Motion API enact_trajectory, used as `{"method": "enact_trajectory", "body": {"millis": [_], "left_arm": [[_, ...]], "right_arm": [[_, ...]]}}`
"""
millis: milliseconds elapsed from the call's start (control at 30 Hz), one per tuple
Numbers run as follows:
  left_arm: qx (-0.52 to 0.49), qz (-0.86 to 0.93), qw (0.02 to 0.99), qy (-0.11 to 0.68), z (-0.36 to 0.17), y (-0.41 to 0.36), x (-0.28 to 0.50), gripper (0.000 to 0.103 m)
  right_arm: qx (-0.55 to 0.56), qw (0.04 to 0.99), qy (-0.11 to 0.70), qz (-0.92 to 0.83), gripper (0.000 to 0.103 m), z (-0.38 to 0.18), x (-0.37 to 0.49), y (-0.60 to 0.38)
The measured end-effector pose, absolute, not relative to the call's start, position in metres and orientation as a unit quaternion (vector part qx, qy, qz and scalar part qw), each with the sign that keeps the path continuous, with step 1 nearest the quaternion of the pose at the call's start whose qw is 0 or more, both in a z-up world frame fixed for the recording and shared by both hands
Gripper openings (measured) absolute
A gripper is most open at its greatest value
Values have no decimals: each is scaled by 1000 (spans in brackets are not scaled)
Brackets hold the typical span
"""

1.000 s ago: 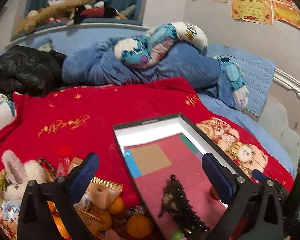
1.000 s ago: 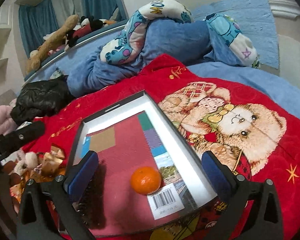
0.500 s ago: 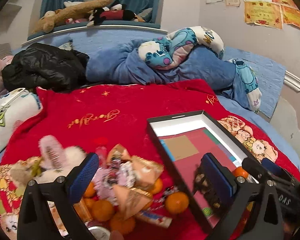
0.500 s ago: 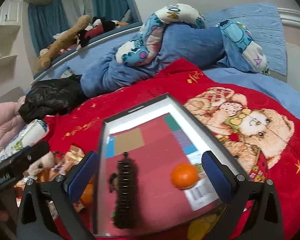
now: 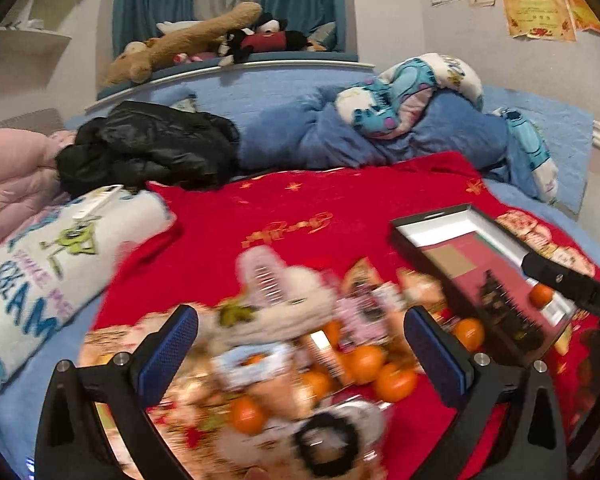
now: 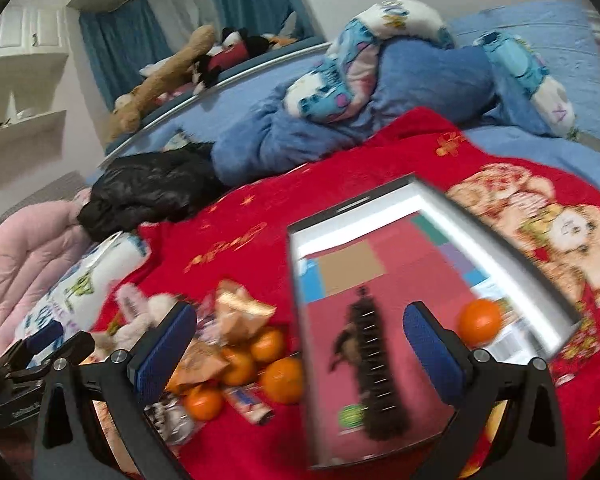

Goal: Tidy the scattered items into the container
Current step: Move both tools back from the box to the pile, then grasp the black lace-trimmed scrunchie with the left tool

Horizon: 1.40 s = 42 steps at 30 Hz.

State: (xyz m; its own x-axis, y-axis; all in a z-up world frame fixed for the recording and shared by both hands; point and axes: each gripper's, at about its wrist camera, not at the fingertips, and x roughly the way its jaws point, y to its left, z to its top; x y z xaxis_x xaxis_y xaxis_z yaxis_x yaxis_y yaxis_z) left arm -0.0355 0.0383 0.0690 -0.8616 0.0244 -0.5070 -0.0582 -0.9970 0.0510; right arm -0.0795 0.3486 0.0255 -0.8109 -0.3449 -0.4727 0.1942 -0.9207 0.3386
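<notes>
The container is a shallow black box (image 6: 352, 224) with white walls and a red floor, lying on the red blanket. It holds a dark toothed hair clip (image 6: 376, 364) and one orange (image 6: 480, 322). Left of it is a heap of oranges (image 6: 282, 380), gold snack packets (image 6: 240, 312) and a plush rabbit (image 6: 136, 316). My right gripper (image 6: 300, 340) is open above the box's left rim. My left gripper (image 5: 300, 344) is open over the blurred heap (image 5: 364, 360), and the box (image 5: 440, 232) lies to its right. Neither gripper holds anything.
A white cartoon-print pillow (image 5: 52, 264) and a pink quilt (image 5: 8, 184) lie left of the blanket. A black jacket (image 5: 148, 148) and a blue duvet (image 5: 380, 136) sit behind it. Plush toys (image 5: 188, 40) line the headboard ledge. One of the right gripper's fingers (image 5: 560, 280) reaches over the box.
My left gripper has swung left from above the box to over the heap. My right gripper has also shifted left, from the box's middle to its left rim. Both stayed open.
</notes>
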Motion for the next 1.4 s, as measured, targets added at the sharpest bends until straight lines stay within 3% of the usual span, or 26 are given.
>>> {"method": "enact_trajectory", "body": {"millis": [467, 1233, 1333, 1400], "left_arm": [[-275, 960, 41, 40, 37, 10, 14, 103], [-382, 921, 77, 22, -28, 17, -10, 103], [-399, 913, 85, -4, -37, 13, -17, 86], [-421, 902, 94, -31, -45, 11, -24, 67]], "right_arm": [[270, 174, -57, -945, 103, 22, -72, 294], [295, 207, -58, -931, 103, 19, -70, 295], [296, 211, -58, -930, 103, 19, -69, 293], [297, 212, -58, -929, 103, 19, -69, 292]]}}
